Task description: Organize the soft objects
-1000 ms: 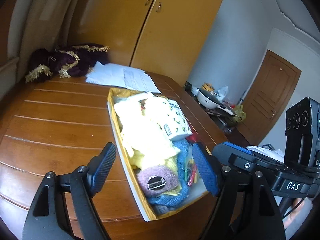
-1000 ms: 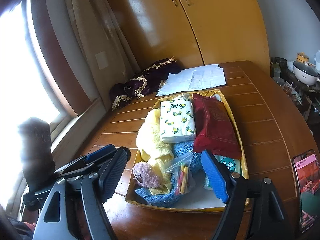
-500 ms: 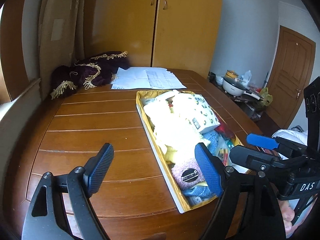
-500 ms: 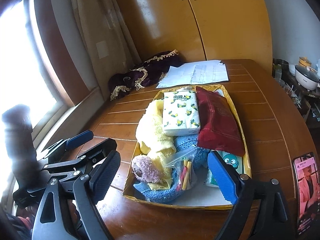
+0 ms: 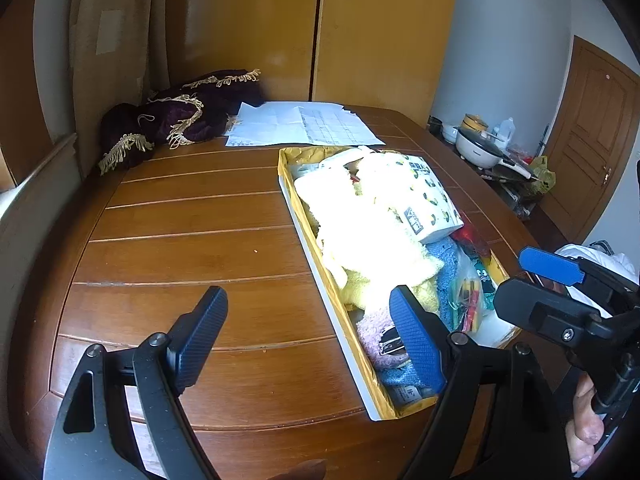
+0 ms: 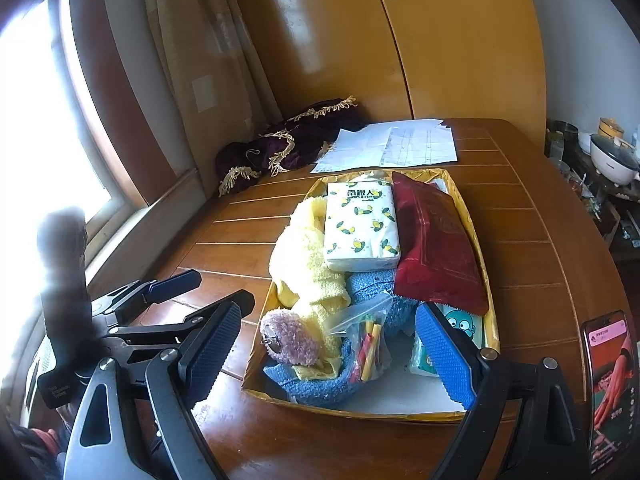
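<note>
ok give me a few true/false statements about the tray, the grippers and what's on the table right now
1. The left gripper holds the yellow towel. False: both it and the right gripper are open and empty.
2. The tissue pack lies beside the red pouch in the tray. True.
3. The white papers lie inside the tray. False: they lie on the table beyond it.
4. The pink fluffy item sits at the tray's near end. True.
5. A phone stands right of the tray. True.
</note>
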The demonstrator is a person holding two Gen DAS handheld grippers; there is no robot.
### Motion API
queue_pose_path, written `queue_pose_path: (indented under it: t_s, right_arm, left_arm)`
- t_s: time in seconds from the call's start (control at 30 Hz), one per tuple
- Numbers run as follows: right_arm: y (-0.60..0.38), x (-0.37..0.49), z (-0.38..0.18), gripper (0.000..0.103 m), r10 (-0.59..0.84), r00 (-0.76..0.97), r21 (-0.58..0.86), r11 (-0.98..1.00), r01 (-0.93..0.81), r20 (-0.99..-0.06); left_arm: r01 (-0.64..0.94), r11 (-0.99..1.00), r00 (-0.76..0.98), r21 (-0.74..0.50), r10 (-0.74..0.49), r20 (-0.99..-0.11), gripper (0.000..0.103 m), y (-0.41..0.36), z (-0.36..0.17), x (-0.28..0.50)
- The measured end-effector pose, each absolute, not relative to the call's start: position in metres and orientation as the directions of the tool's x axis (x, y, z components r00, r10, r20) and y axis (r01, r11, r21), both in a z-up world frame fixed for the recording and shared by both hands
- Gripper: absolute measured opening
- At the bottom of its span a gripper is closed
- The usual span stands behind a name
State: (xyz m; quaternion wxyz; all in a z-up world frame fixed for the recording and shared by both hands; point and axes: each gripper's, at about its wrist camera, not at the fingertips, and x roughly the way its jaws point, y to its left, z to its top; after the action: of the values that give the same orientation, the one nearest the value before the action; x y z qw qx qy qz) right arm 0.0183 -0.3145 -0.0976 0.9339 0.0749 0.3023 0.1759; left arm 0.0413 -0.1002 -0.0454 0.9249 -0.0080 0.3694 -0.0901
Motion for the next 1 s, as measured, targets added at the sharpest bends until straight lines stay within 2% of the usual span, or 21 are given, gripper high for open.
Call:
queue_pose_path:
  t_s: [1.0]
  right_arm:
    - [-0.3115,0.0226,-0.1014,0.091,0.383,0.746,0.242,0.924,-0.297,-0.544]
  left_arm:
    - [0.145,0.988,0.703,-0.049,-0.137,-0.697,0.083,-0.1002,-0.0544,0.0469]
